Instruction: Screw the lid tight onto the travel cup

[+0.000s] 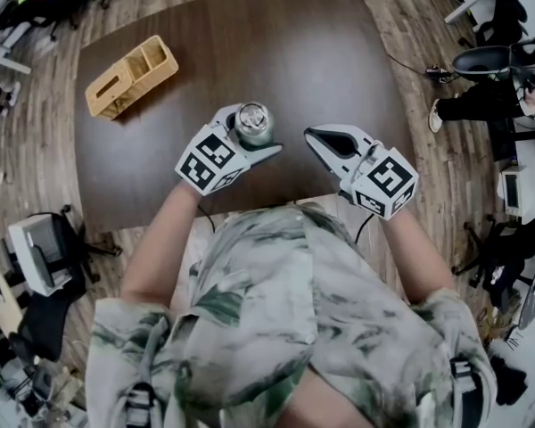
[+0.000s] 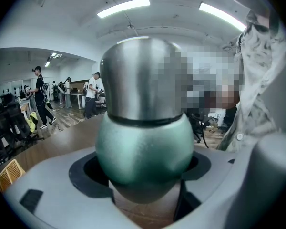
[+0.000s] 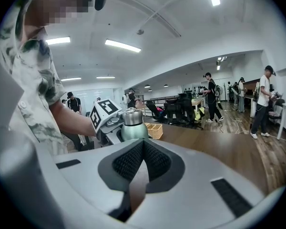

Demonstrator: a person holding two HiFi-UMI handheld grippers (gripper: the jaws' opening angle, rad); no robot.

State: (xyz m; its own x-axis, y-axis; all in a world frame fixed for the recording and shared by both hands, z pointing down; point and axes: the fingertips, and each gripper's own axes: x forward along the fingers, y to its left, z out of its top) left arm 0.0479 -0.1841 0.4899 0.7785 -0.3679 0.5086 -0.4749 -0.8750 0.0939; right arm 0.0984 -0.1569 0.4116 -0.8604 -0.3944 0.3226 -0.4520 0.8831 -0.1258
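Your left tool [image 1: 248, 139] pinches the green metal travel cup [image 1: 253, 125] near the front edge of the dark wooden table [image 1: 321, 52]. Only the left gripper view shows the steel lid [image 2: 143, 80] seated down to its seam. Your right tool [image 1: 314, 137], pressed together and empty, sits apart, so tightening looks done or paused.

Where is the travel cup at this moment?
In the head view the travel cup is left of centre near the table's front edge, clamped in the left gripper. The shut right gripper is apart to its right.
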